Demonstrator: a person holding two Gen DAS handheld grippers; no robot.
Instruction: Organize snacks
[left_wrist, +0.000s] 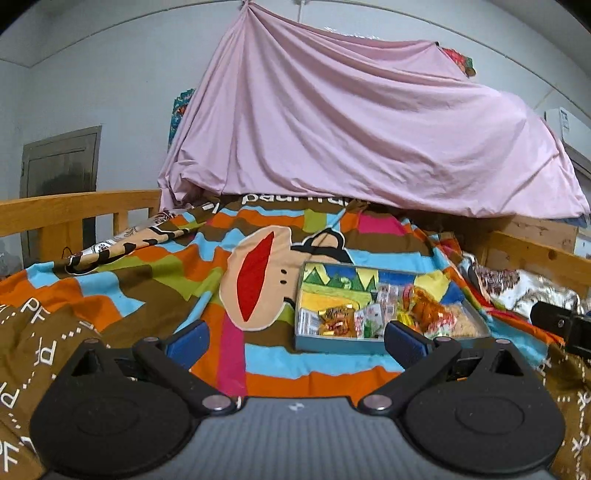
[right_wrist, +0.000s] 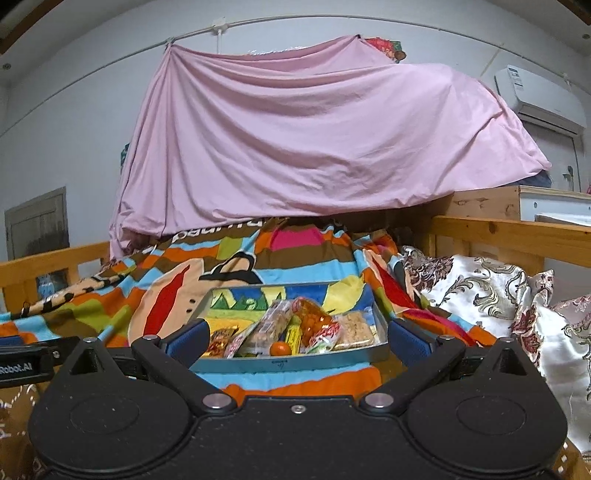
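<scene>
A shallow grey-blue tray (left_wrist: 332, 344) with a colourful picture on its floor lies on the striped blanket, and it also shows in the right wrist view (right_wrist: 288, 363). Several wrapped snacks (left_wrist: 369, 317) fill its near half. In the right wrist view I see an orange packet (right_wrist: 314, 321), a clear cracker bag (right_wrist: 267, 328) and a small orange fruit (right_wrist: 279, 348). My left gripper (left_wrist: 297, 339) is open and empty, hovering left of and just before the tray. My right gripper (right_wrist: 295, 341) is open and empty, its fingers either side of the tray's near end.
A striped monkey-print blanket (left_wrist: 147, 280) covers the bed. Wooden bed rails (left_wrist: 74, 210) run along both sides. A pink sheet (left_wrist: 351, 129) hangs over the far end. Floral satin pillows (right_wrist: 480, 295) lie right of the tray. An air conditioner (right_wrist: 535, 96) hangs on the wall.
</scene>
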